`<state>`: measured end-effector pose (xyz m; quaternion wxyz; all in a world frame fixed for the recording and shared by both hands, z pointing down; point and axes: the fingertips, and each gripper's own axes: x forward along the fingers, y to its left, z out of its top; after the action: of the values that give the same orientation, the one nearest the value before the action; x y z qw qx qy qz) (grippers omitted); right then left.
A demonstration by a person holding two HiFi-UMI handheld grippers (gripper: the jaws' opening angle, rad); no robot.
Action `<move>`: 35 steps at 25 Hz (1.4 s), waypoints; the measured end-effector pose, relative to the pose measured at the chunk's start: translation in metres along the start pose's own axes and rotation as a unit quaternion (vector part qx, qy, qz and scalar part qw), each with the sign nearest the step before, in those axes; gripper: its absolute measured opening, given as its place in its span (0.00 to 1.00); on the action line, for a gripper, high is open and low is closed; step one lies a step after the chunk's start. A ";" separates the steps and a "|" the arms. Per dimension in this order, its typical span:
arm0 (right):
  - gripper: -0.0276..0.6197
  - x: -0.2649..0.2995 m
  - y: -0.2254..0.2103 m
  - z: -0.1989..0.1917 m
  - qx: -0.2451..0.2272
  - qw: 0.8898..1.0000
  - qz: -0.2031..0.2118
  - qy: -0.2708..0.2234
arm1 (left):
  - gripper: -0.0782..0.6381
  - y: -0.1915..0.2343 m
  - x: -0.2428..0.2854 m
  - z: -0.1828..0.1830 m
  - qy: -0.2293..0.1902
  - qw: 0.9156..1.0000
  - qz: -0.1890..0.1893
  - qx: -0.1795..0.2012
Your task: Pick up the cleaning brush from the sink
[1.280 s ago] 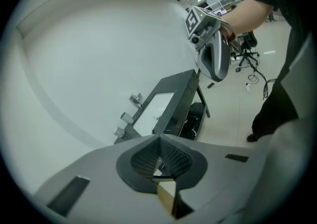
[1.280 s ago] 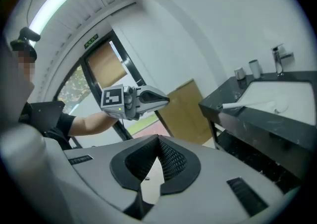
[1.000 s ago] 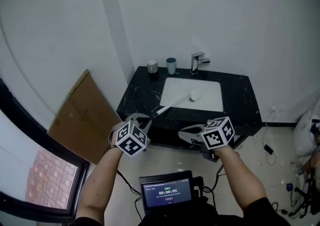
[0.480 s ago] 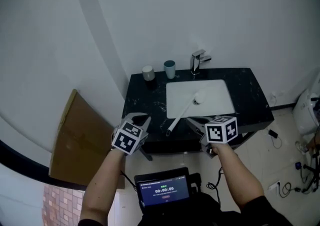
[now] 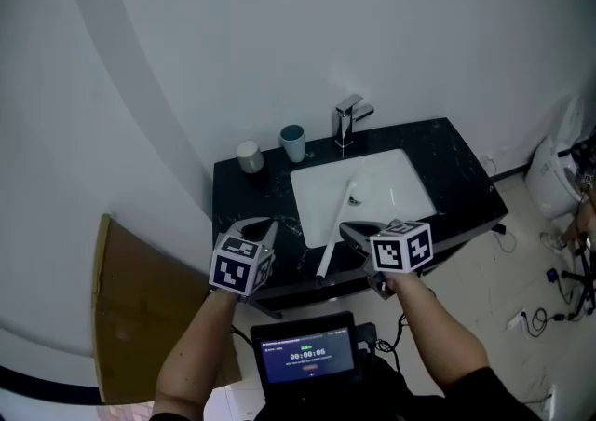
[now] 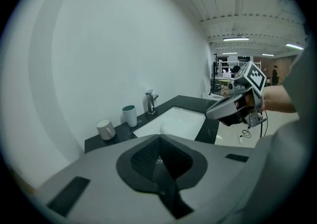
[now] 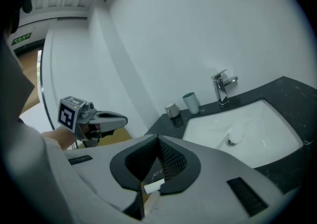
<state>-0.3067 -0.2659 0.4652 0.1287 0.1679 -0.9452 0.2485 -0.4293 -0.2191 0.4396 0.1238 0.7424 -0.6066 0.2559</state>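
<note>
Your head camera looks steeply down from behind onto the black stone counter and white rectangular basin. Your gripper views sit lower and nearer, facing in from opposite sides, sharing that basin and the chrome tap.

The counter looks like glossy veined stone, the sink smooth and glazed, the tap shiny metal (cardboard: matt).

Bright, even indoor light; gripper views fisheye-bent with black corners.
</note>
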 end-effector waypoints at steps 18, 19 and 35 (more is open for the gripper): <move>0.19 0.135 -0.091 0.019 0.103 0.968 -0.223 0.043 | 0.14 0.110 0.126 -0.006 0.062 0.990 -0.124 -0.032; 0.29 0.139 -0.100 0.013 0.112 0.964 -0.234 0.058 | 0.14 0.111 0.132 -0.012 0.070 0.988 -0.129 -0.037; 0.30 0.182 -0.221 -0.070 0.224 0.882 -0.359 0.207 | 0.18 0.142 0.222 -0.052 0.152 0.977 -0.119 -0.093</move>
<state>-0.3768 -0.4570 0.6776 0.3610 0.4652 -0.6906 0.4198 -0.5485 -0.4118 0.5831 0.3121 0.7470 -0.5093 0.2917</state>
